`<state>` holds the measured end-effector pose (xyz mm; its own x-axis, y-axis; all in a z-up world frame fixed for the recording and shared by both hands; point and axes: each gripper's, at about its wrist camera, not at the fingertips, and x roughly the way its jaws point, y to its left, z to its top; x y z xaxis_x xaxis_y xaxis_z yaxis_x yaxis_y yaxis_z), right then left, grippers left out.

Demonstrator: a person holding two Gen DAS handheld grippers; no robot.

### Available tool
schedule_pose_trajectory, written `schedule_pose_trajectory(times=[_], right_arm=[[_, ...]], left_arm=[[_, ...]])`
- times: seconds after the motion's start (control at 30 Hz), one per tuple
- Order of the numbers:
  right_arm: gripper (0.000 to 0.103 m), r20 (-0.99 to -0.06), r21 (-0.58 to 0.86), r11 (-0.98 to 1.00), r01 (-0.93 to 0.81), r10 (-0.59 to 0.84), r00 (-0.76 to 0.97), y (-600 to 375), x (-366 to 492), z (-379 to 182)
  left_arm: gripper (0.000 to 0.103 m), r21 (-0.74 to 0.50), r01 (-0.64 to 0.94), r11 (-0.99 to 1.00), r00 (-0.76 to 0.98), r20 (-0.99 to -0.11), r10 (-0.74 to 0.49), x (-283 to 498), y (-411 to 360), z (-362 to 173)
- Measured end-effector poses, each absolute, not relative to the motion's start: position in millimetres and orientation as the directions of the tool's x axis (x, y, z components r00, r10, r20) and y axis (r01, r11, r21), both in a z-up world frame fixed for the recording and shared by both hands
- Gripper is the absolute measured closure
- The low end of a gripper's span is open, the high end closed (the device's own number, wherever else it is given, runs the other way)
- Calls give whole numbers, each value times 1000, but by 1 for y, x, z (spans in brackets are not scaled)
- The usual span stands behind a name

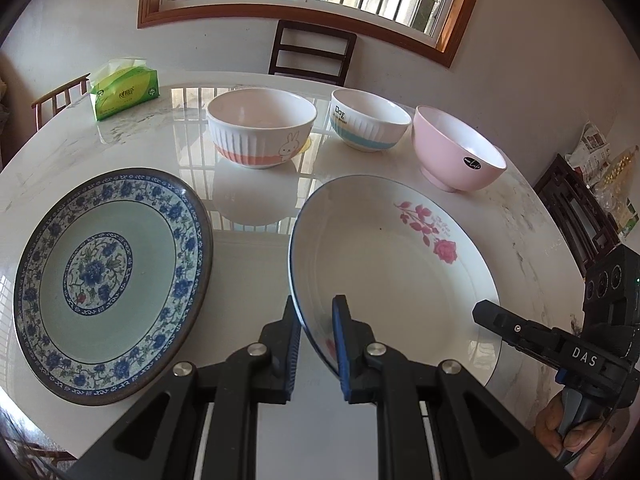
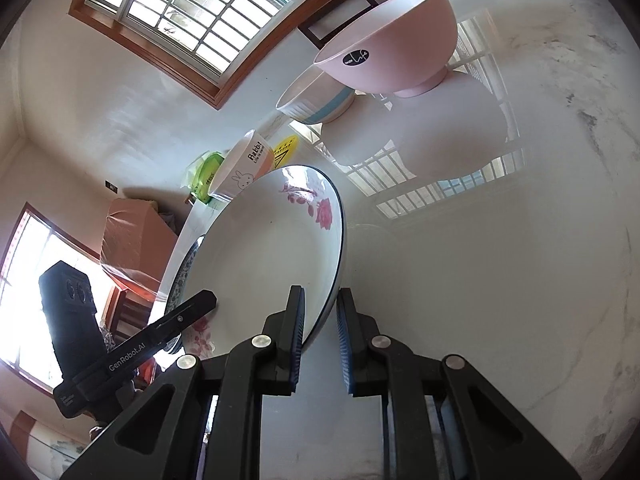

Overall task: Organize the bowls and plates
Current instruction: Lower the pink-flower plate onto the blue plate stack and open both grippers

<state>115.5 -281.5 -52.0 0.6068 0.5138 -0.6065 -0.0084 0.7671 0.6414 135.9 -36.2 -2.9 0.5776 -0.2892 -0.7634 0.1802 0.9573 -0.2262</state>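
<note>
Left wrist view: your left gripper (image 1: 316, 336) straddles the near-left rim of the rose plate (image 1: 400, 276), fingers apart, not clamped. Your right gripper (image 2: 320, 324) brackets the opposite rim, also apart. Blue plate (image 1: 112, 280) lies left on the table (image 1: 256, 208).

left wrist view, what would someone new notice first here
The white rose plate stands out, tilted up with both grippers' jaws straddling its rim: the left gripper at its near edge, the right gripper on the far side. Left of it lies a blue floral plate flat on the marble table, with three bowls lined up behind.
</note>
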Motion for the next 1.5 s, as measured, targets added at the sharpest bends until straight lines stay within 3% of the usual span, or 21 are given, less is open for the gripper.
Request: schedule_pose_trajectory(times=[0.5,1.5], right_arm=[[88,-599,623,773,-122,572,560,-221,143,-34],[87,-678,547,795,-263,605,419,-85,199,-41]], left_arm=[[87,-220,65,973,645,-735,-209,130,34,17],[87,-245,-131,961,664,-741,-98,126,155,-1]])
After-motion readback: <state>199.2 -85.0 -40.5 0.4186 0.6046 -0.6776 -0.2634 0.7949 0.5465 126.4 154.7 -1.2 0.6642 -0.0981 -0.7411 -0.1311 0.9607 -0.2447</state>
